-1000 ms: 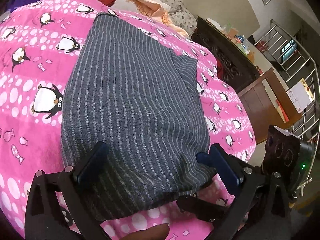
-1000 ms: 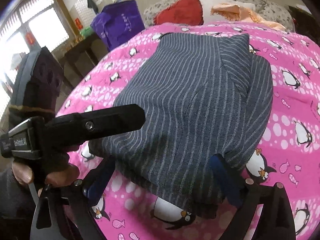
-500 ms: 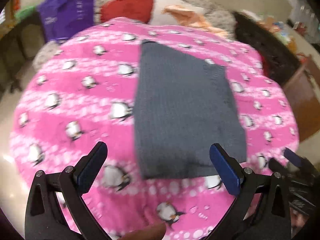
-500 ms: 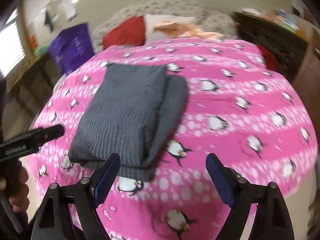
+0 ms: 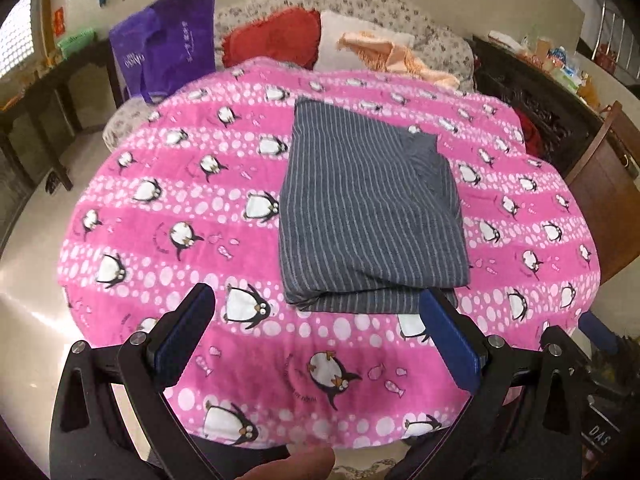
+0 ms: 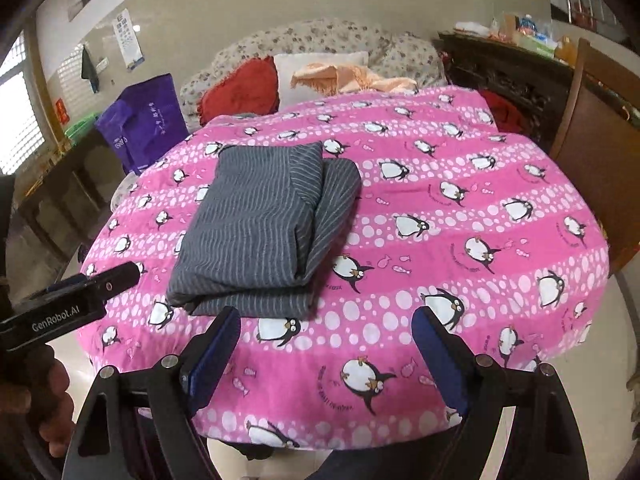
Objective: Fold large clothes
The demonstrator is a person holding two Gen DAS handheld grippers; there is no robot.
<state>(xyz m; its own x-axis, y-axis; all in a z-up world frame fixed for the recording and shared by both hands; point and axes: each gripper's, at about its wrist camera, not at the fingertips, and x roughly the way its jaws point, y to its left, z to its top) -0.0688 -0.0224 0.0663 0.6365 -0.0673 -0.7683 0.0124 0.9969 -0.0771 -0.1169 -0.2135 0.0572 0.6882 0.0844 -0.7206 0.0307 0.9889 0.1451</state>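
Observation:
A grey pinstriped garment [image 5: 368, 208] lies folded into a neat rectangle on the round table under a pink penguin cloth [image 5: 192, 216]. It also shows left of centre in the right wrist view [image 6: 260, 232]. My left gripper [image 5: 316, 312] is open and empty, held back above the table's near edge, just short of the garment's near hem. My right gripper [image 6: 326, 330] is open and empty, also drawn back from the garment. The left gripper's body [image 6: 60, 312] shows at the left of the right wrist view.
A floral sofa [image 5: 432, 44] with a red cushion [image 5: 272, 38] and an orange cloth [image 5: 384, 52] stands behind the table. A purple bag [image 5: 160, 48] is at the back left. A dark cabinet [image 5: 532, 92] and a wooden chair [image 5: 608, 184] stand at the right.
Both grippers have pulled back and up from the folded garment, which they were close over a second ago. The garment lies still on the cloth.

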